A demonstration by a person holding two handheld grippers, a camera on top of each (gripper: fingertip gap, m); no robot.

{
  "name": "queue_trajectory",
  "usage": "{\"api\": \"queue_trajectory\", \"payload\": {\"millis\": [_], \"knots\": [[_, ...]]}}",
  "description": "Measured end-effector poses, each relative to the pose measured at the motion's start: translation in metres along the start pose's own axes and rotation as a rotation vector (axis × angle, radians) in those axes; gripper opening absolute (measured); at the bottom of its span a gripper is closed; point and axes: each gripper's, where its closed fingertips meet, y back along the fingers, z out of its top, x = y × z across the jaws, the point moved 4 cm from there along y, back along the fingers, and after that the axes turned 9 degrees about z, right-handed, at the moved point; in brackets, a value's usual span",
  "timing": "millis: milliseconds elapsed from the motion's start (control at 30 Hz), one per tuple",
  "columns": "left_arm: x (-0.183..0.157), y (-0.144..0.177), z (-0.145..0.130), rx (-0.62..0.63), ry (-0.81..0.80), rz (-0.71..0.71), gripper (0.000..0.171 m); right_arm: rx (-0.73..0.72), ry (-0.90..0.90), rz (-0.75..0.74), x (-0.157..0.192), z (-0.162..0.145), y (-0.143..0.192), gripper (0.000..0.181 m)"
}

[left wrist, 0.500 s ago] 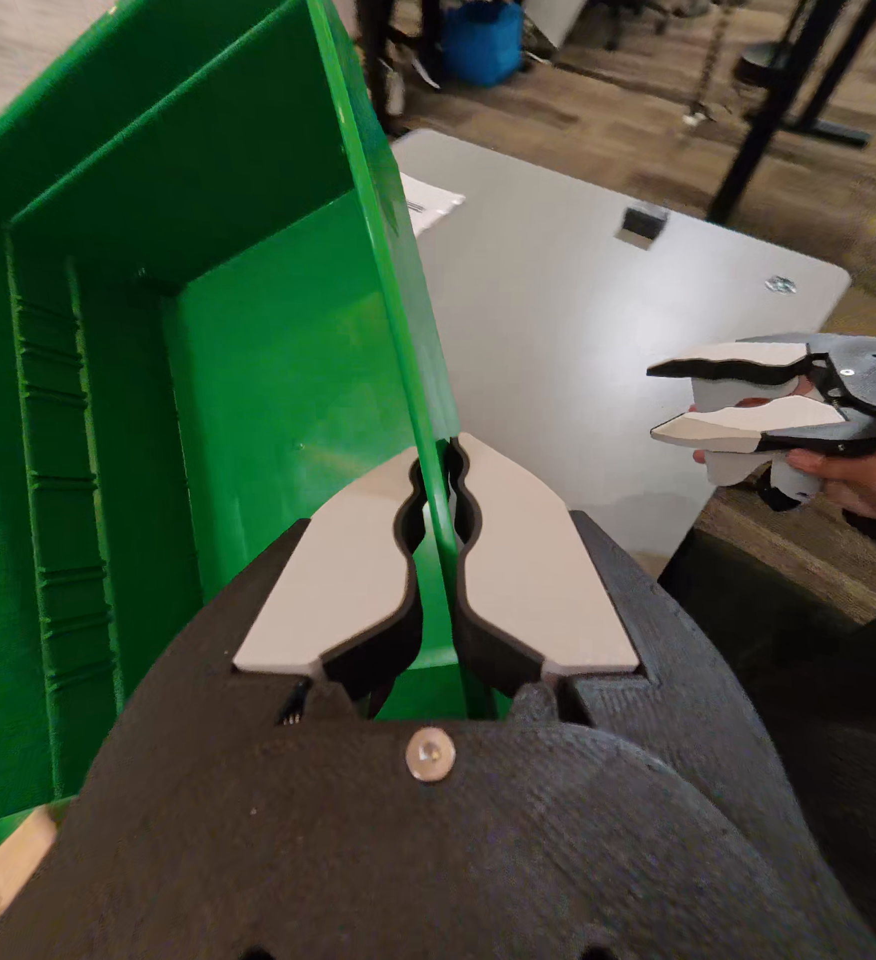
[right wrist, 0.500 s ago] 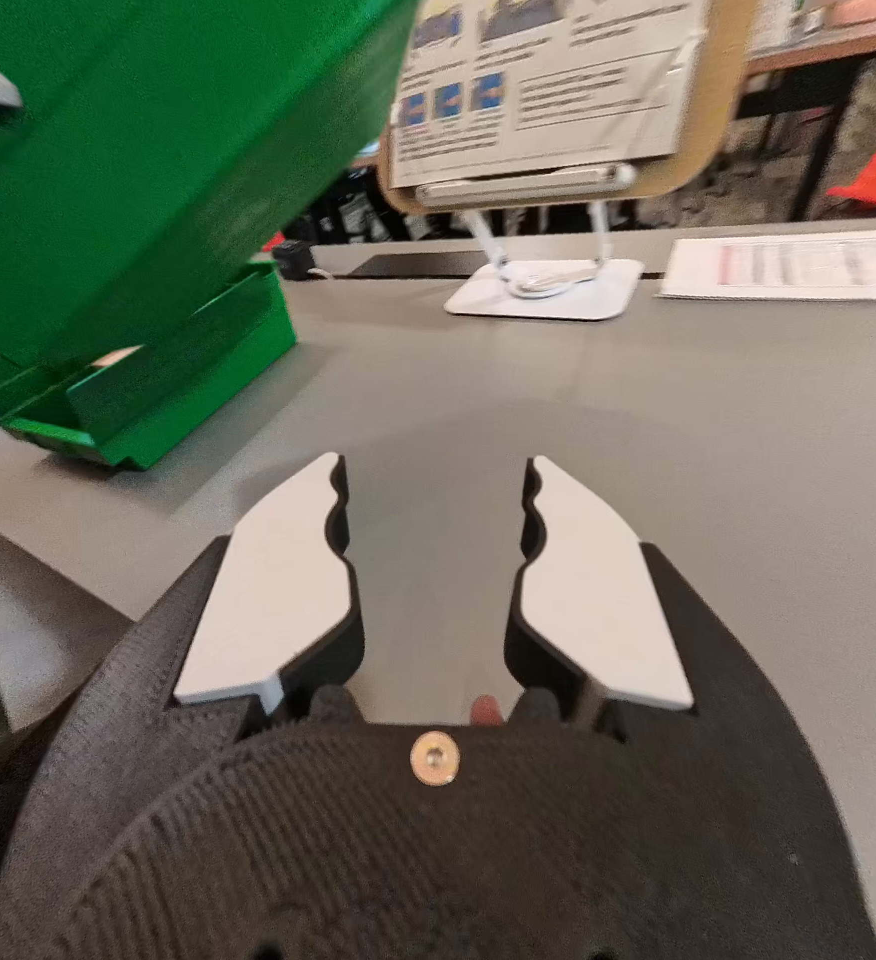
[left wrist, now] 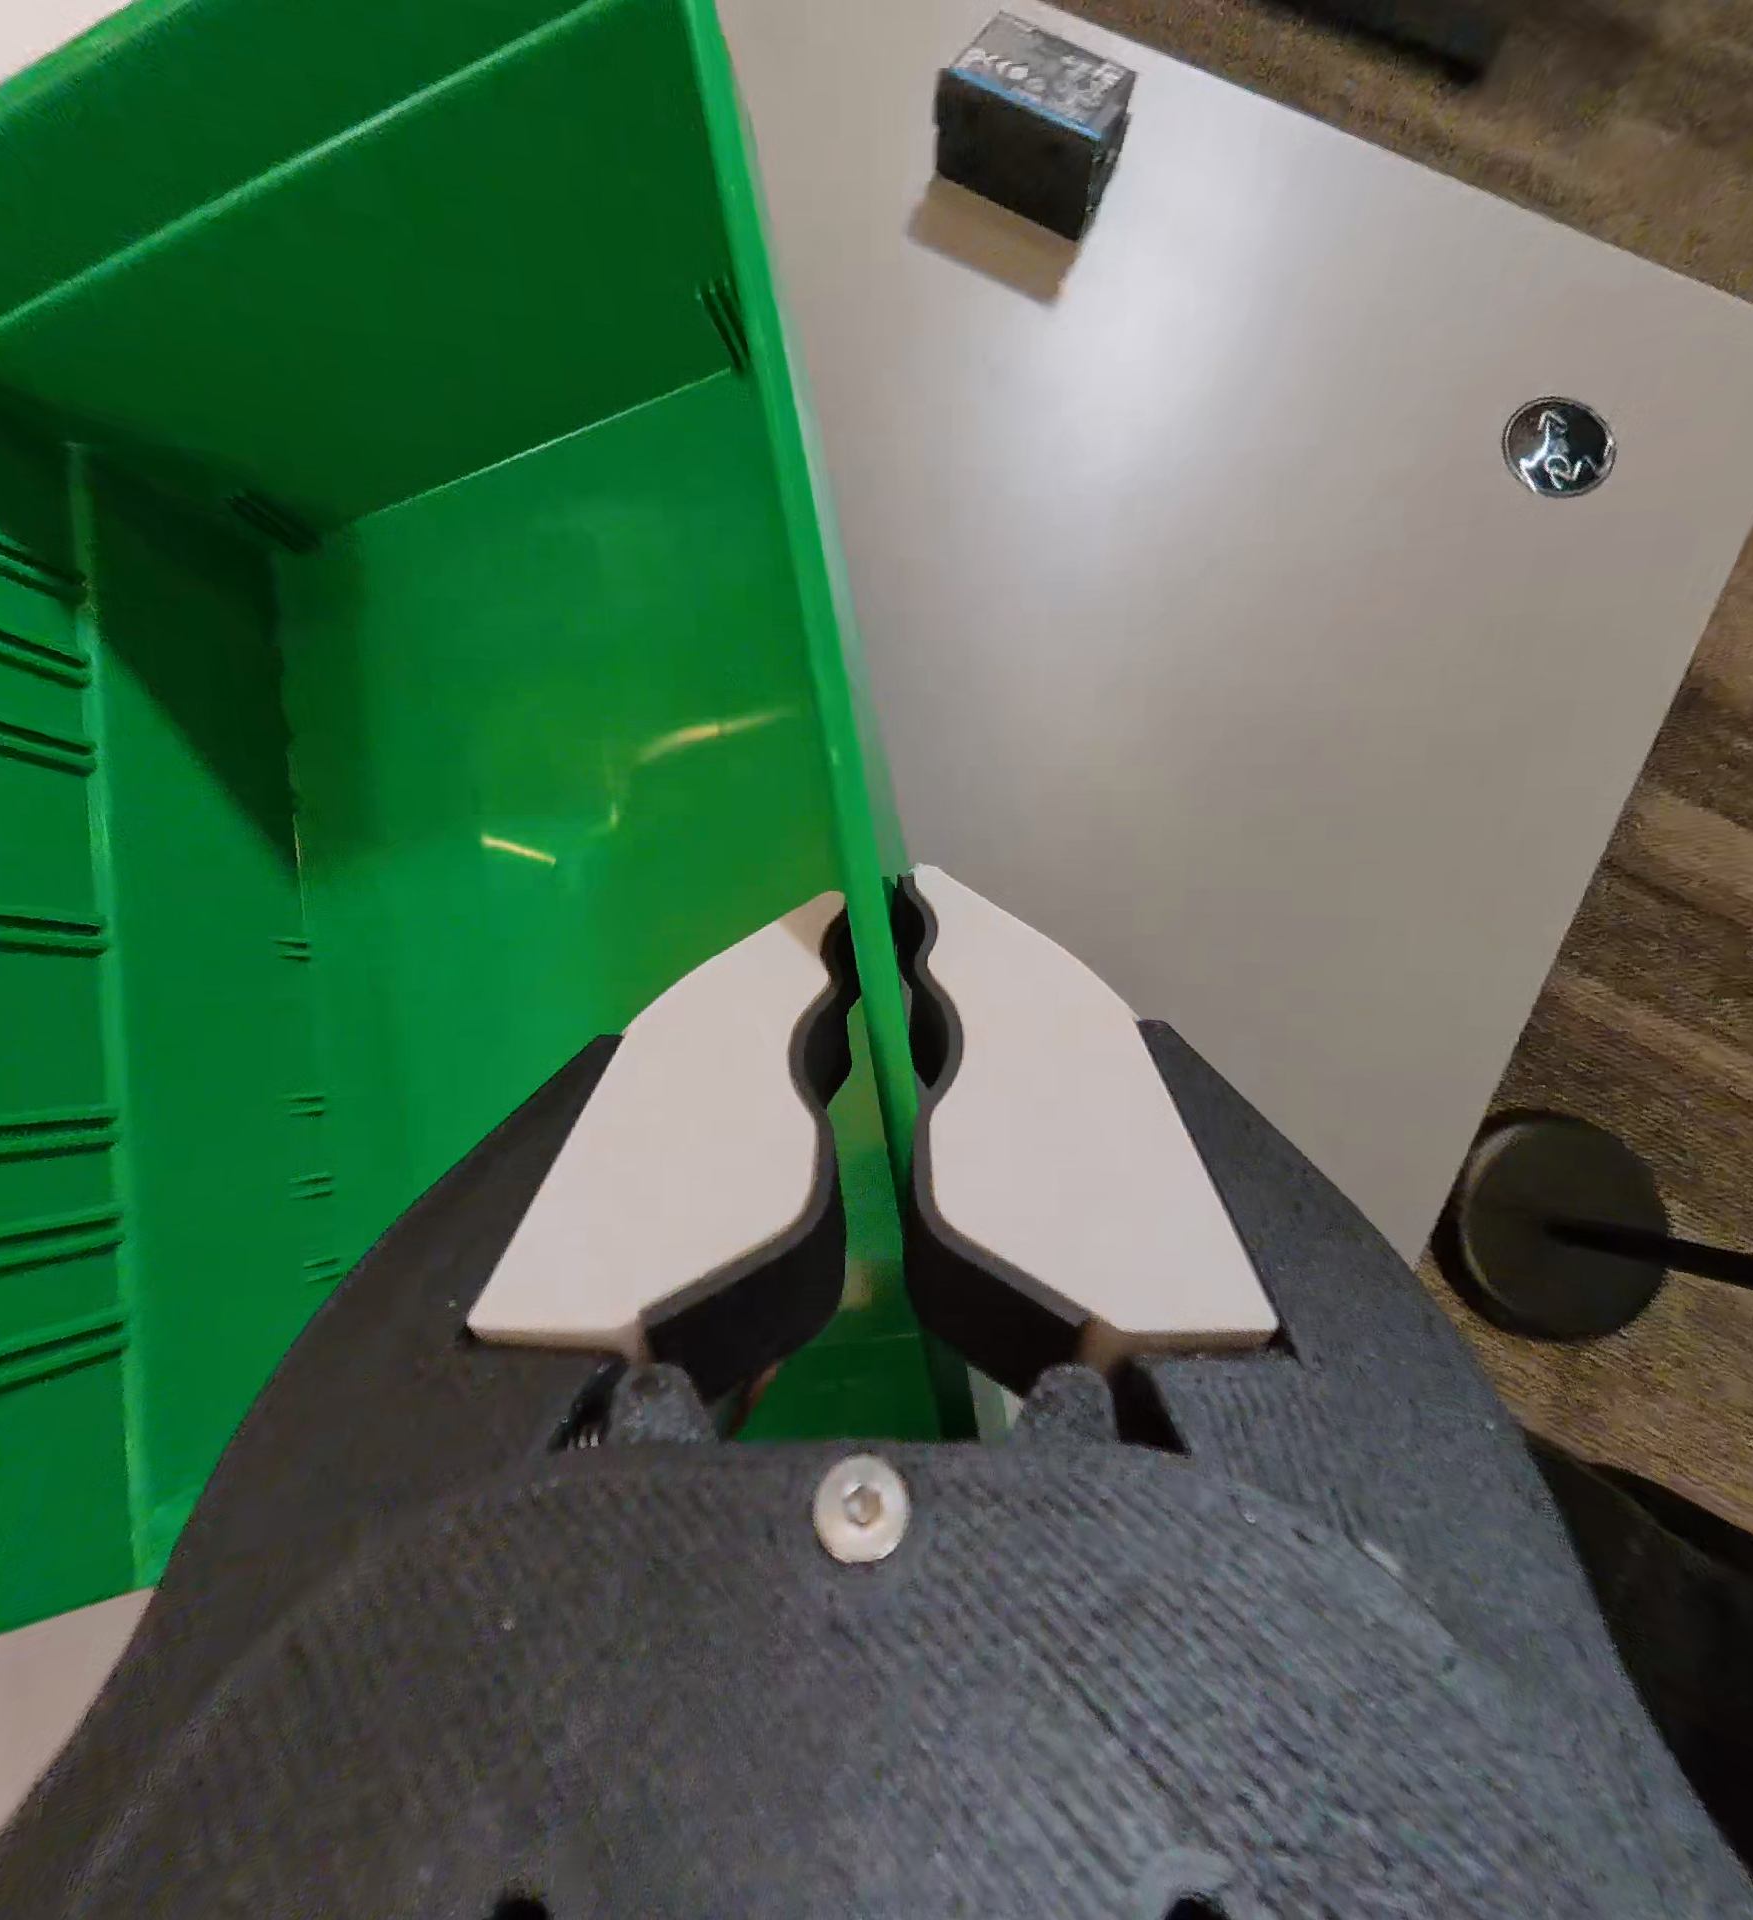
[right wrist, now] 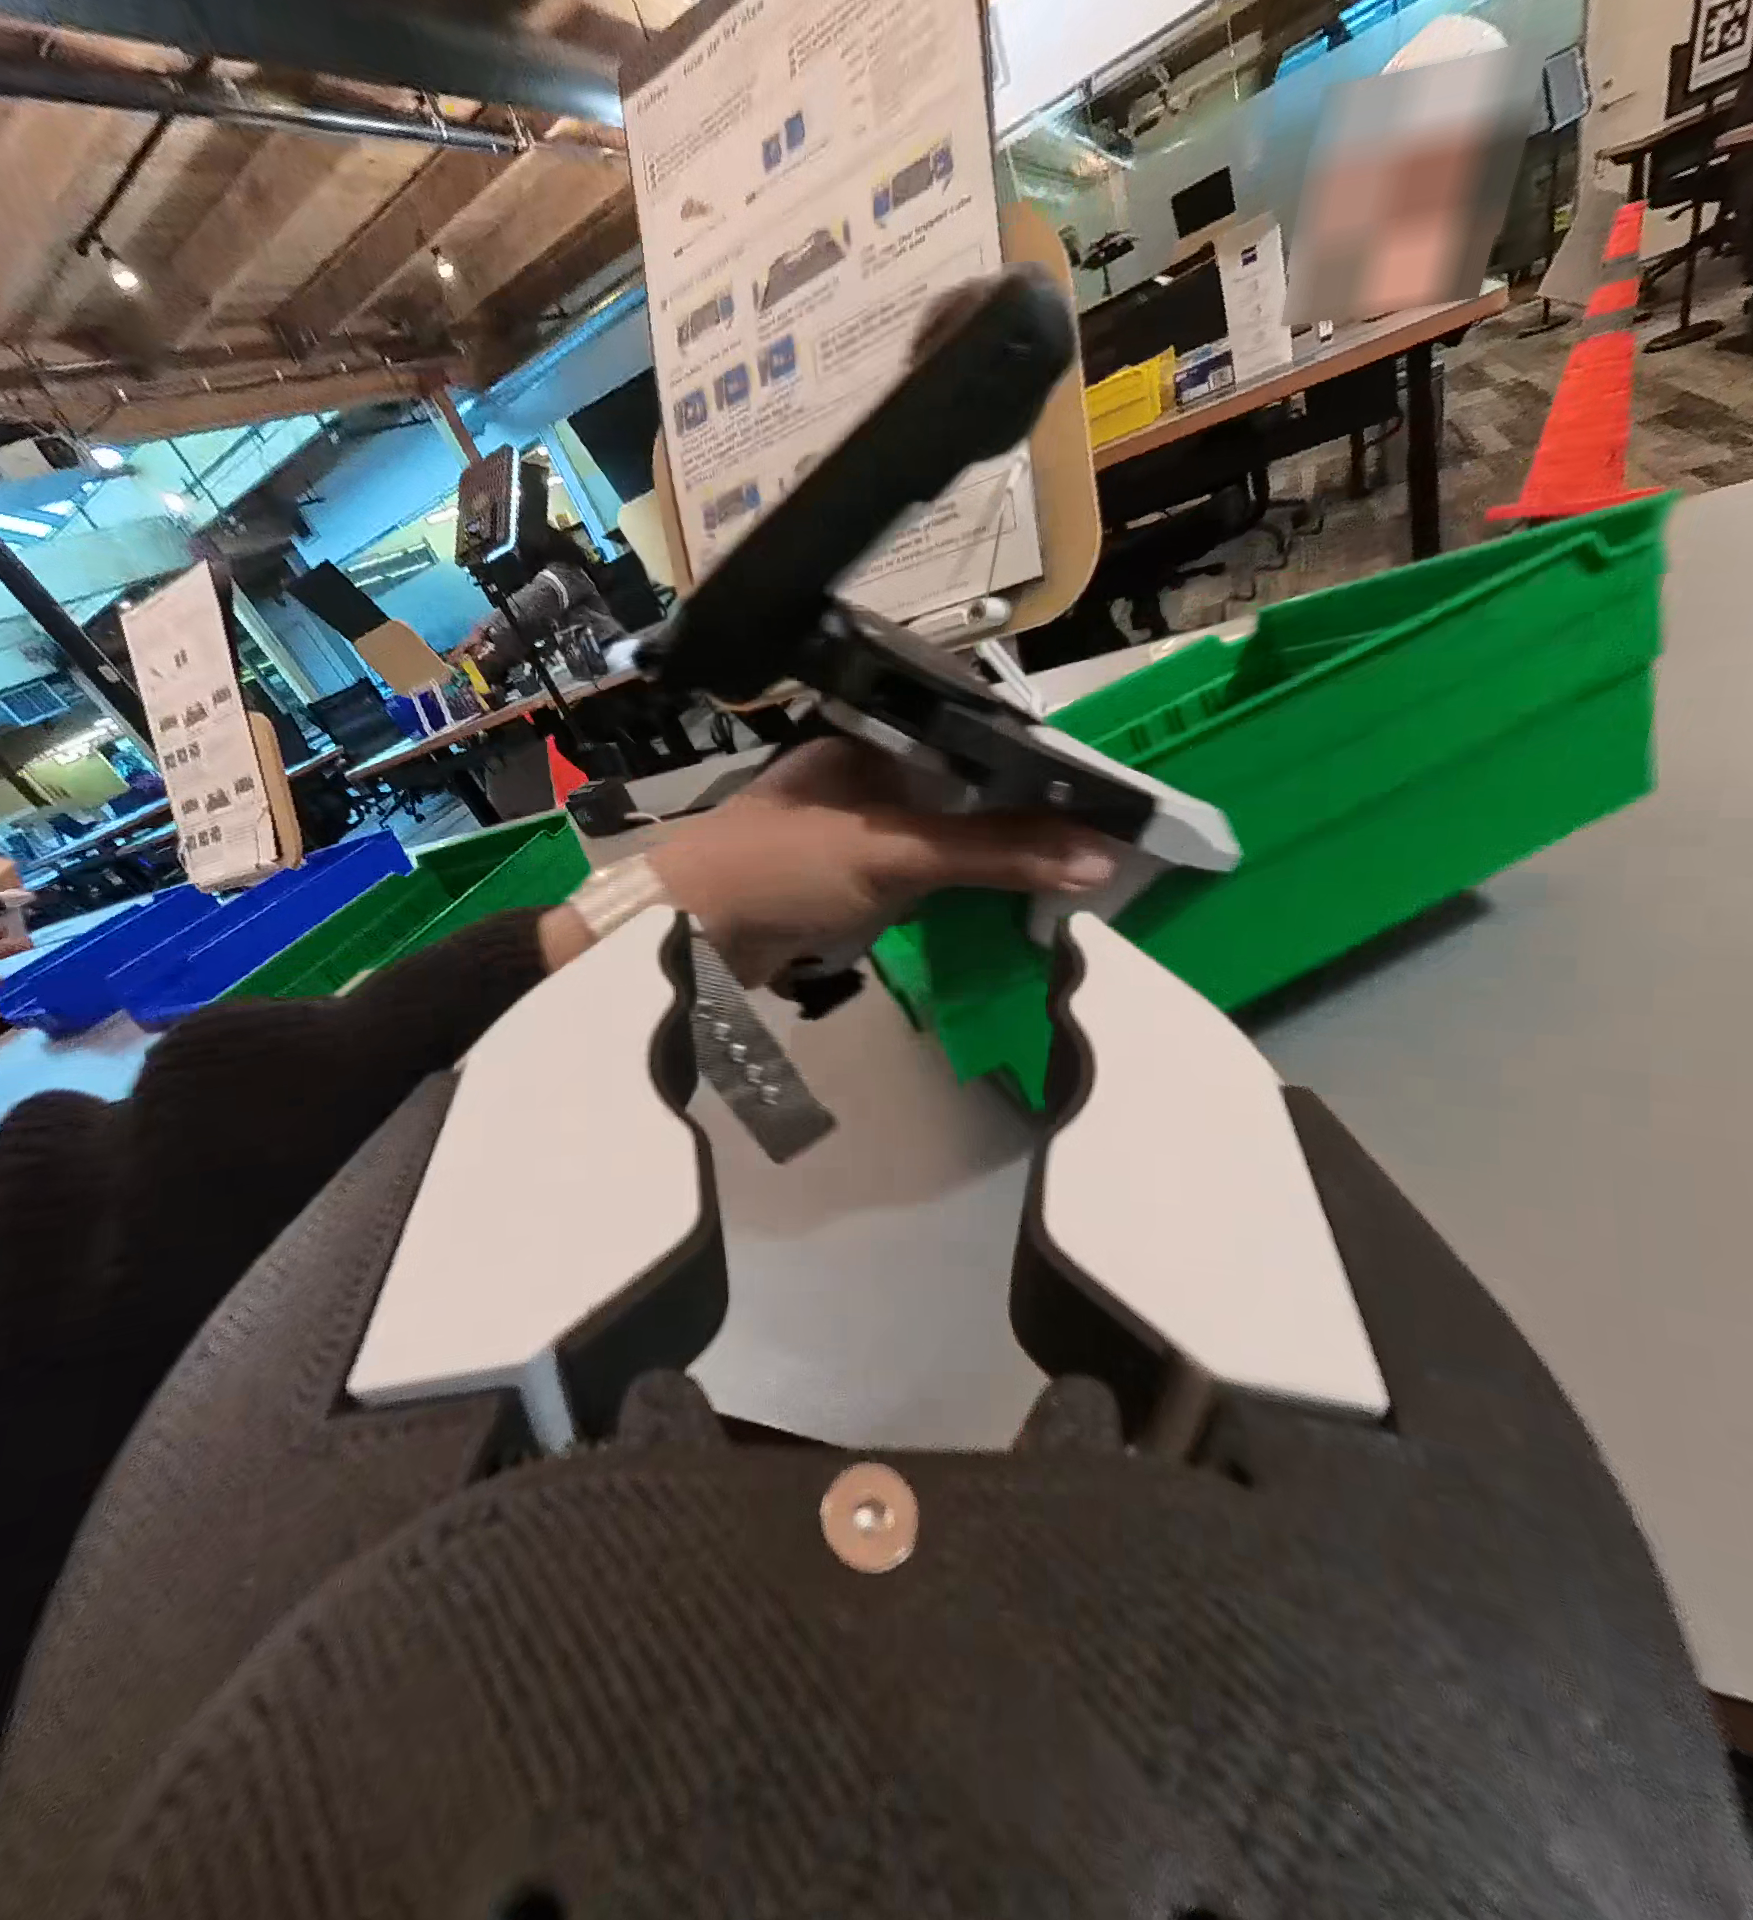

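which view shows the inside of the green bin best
The left wrist view: it looks straight into the green bin, showing the bare floor and ribbed wall, with the left gripper shut on its side wall. The right wrist view shows only its outside.

Pale grey surface (left wrist: 1215, 644) with a rounded corner above wood-grain floor (left wrist: 1703, 935), small black box (left wrist: 1033, 125) near its far edge, round metal disc (left wrist: 1559, 447) by the corner, green bin (right wrist: 1371, 748) resting on it, tilted, blue bins (right wrist: 176, 951) farther left
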Motion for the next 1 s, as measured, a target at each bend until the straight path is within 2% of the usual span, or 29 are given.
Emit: {"api": "queue_trajectory", "payload": {"millis": [133, 267, 333, 367, 533, 667, 800, 867, 900, 967, 1000], "knots": [[-0.022, -0.022, 0.019, 0.01, -0.077, 0.045, 0.009, -0.003, 0.0, -0.017, -0.007, 0.003, 0.004, 0.066], [-0.03, -0.032, 0.016, 0.029, -0.162, 0.085, 0.009, -0.011, -0.014, -0.017, -0.008, 0.004, 0.005, 0.066], [-0.036, -0.033, 0.013, 0.036, -0.197, 0.081, 0.017, -0.007, 0.001, -0.033, -0.01, 0.004, 0.005, 0.067], [-0.035, -0.032, 0.014, 0.021, -0.206, 0.107, 0.014, 0.002, 0.008, -0.058, -0.012, 0.003, 0.004, 0.067], [-0.029, -0.005, 0.016, -0.065, -0.254, 0.14, 0.022, 0.007, 0.046, -0.156, -0.025, 0.002, 0.008, 0.07], [-0.004, 0.044, 0.006, -0.196, -0.158, 0.12, 0.021, 0.036, 0.065, -0.196, -0.035, -0.006, 0.007, 0.07], [0.033, 0.107, -0.027, -0.306, -0.003, 0.034, 0.021, 0.169, 0.117, -0.219, -0.041, -0.035, -0.013, 0.072], [0.059, 0.129, -0.059, -0.308, 0.038, 0.054, 0.021, 0.239, 0.162, -0.24, -0.043, -0.048, -0.026, 0.07], [0.073, 0.137, -0.078, -0.29, 0.053, 0.075, 0.021, 0.248, 0.186, -0.252, -0.044, -0.05, -0.032, 0.061], [0.101, 0.147, -0.122, -0.238, 0.103, 0.117, 0.022, 0.142, 0.214, -0.299, -0.043, -0.036, -0.037, 0.04], [0.112, 0.152, -0.143, -0.216, 0.143, 0.117, 0.02, 0.069, 0.221, -0.304, -0.041, -0.027, -0.038, 0.04]]}}
